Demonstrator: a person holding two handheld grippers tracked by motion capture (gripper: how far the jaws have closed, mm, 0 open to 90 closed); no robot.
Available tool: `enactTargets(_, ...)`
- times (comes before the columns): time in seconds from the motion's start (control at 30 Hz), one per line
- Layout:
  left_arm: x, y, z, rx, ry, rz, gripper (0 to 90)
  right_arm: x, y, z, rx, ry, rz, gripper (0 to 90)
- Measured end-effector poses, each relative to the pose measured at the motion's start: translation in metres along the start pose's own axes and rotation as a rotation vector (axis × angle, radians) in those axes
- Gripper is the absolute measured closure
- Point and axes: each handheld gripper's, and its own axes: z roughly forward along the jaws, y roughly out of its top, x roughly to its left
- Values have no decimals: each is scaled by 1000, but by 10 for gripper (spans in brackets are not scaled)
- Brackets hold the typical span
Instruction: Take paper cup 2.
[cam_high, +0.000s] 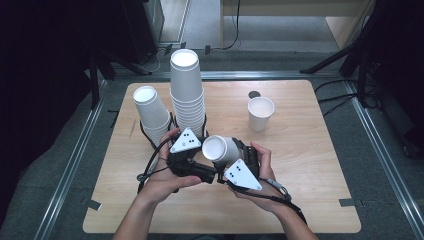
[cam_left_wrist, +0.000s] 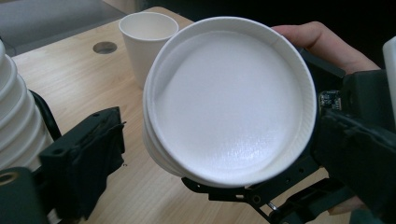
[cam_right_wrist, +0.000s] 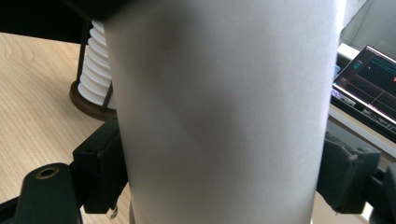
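White paper cup (cam_high: 220, 148) on its side, pinched across body by right gripper (cam_right_wrist: 224, 182); left gripper (cam_left_wrist: 224, 186) jaws spread either side of rim, not touching; above table's near edge.

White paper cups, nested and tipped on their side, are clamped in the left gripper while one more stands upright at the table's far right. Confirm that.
Wrong gripper. The right gripper clamps the nested white paper cups, as the right gripper view shows, its jaws pressing both sides. The left gripper merely faces their open mouth. The single white paper cup does stand upright at far right.
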Motion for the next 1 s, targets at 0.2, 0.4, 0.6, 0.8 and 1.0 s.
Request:
enactTargets(0.2,1,0,0,0,-3,-6,42,3,0,0,-3,13,-23,166)
enactTargets(0.4,1,0,0,3,2,-9,42,5,0,0,0,15,-38,165)
enactTargets(0.6,2,-1,2,17,18,-19,43,7,0,0,-1,18,-50,164)
enactTargets(0.8,3,-1,4,35,34,-20,70,9,1,0,-7,24,-70,164)
enactTargets(1.0,1,-2,6,51,32,-12,134,11,-1,0,-3,31,-89,163)
